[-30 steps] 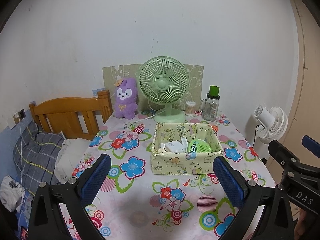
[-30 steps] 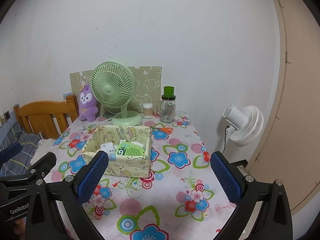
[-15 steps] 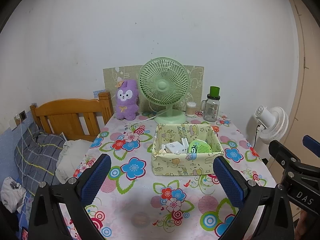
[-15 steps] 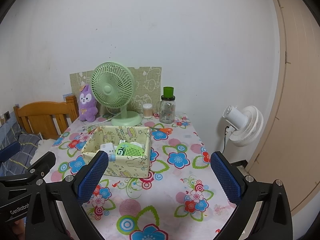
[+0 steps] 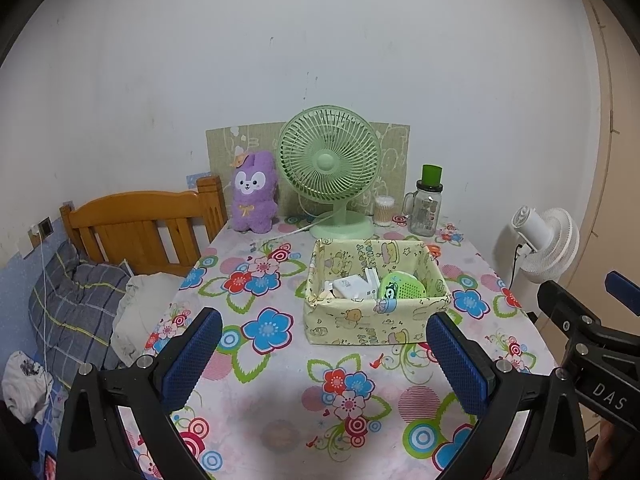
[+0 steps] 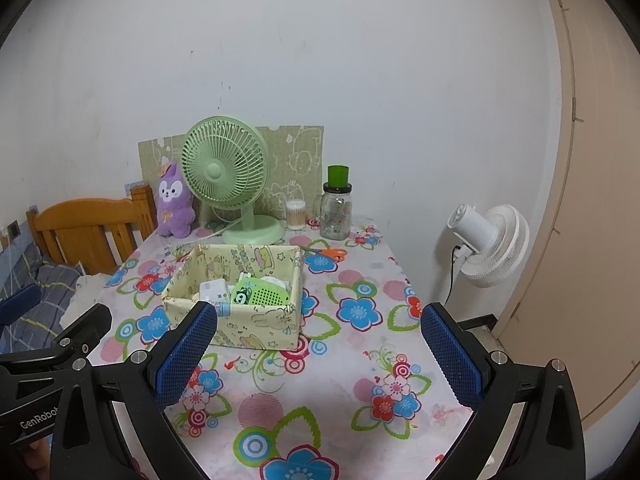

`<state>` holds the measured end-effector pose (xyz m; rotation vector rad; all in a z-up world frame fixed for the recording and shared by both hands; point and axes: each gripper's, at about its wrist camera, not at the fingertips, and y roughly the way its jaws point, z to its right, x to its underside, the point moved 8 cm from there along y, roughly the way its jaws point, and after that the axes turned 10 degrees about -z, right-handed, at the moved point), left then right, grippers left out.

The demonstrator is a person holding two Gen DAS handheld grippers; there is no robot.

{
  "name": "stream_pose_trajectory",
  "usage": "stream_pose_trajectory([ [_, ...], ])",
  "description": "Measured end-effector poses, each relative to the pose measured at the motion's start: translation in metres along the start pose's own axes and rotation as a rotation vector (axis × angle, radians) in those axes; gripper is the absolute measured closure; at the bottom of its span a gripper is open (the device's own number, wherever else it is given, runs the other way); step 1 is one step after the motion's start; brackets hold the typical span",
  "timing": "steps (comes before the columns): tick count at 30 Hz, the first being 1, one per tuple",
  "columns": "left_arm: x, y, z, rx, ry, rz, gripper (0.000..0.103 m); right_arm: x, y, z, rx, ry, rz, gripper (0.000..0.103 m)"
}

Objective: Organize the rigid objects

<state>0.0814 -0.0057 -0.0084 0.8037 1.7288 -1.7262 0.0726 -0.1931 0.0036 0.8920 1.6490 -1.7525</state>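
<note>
A pale yellow cartoon-print storage box (image 5: 372, 326) (image 6: 256, 330) stands mid-table. Inside lie a green perforated gadget with a panda face (image 5: 402, 288) (image 6: 262, 294) and white plugs or chargers (image 5: 352, 287) (image 6: 214, 291). My left gripper (image 5: 324, 364) hovers open above the near table, short of the box, with nothing between its blue pads. My right gripper (image 6: 316, 354) is open and empty too, near the front edge to the box's right. Orange-handled scissors (image 6: 330, 254) lie behind the box.
Along the back wall stand a green desk fan (image 5: 330, 176), a purple plush (image 5: 256, 192), a cotton swab jar (image 5: 384, 210) and a glass jar with a green lid (image 5: 428, 204). A wooden headboard (image 5: 140, 224) and bedding lie left. A white fan (image 6: 488, 246) stands right of the table.
Both grippers drew back and rose slightly, so the table scene sits a little lower and farther. Both stay open and empty.
</note>
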Motion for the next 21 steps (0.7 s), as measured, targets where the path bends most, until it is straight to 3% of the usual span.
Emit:
stream_pose_trajectory([
  [21, 0.0032, 0.0086, -0.0065, -0.002, -0.01, -0.015, 0.0, 0.0026, 0.007, -0.0057, -0.001, -0.007, -0.007, 0.0],
])
